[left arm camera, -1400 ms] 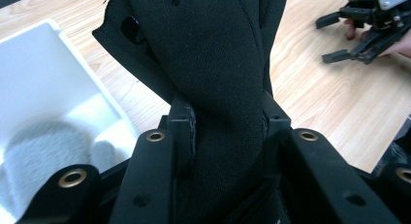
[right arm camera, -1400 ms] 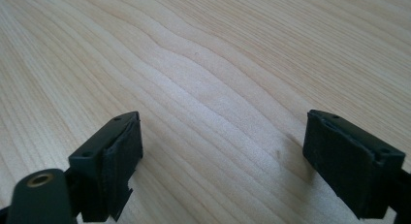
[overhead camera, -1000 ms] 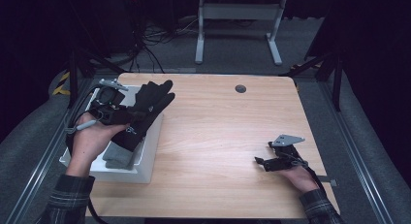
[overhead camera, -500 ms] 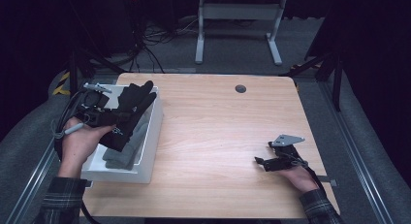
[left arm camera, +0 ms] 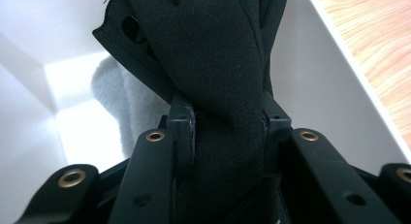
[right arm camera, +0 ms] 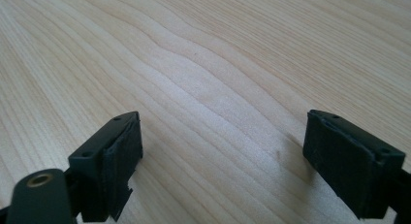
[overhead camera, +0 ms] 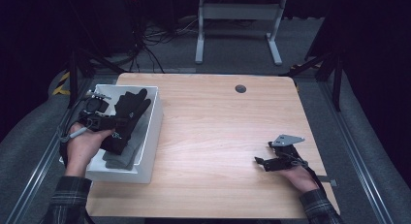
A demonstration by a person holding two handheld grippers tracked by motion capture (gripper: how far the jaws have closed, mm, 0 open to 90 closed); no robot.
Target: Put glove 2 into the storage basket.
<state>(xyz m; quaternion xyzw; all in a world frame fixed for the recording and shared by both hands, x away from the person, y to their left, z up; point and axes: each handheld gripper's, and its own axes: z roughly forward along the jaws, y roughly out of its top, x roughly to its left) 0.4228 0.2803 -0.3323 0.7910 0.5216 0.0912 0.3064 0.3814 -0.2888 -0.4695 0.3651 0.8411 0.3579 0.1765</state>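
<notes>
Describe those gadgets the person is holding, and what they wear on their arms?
Each hand carries a black two-jaw gripper: the left gripper and the right gripper. The jaws end in blocky black pads, with brass-coloured rivets at the linkages. A grey three-cornered plate tops the right one. Cables trail from both. The sleeves are dark plaid.

black glove (overhead camera: 127,118), white bin (overhead camera: 151,132), grey cloth (left arm camera: 114,95)

In the high view the pale wooden table top (overhead camera: 218,132) is lit evenly from above, while the room around it is very dark. The picture is soft and a little grainy. In the left gripper view the white plastic bin (left arm camera: 58,30) is overexposed and the black fabric glove (left arm camera: 213,64) is near and slightly unsharp. In the right gripper view the wood grain is sharp close by and blurs toward the top.
</notes>
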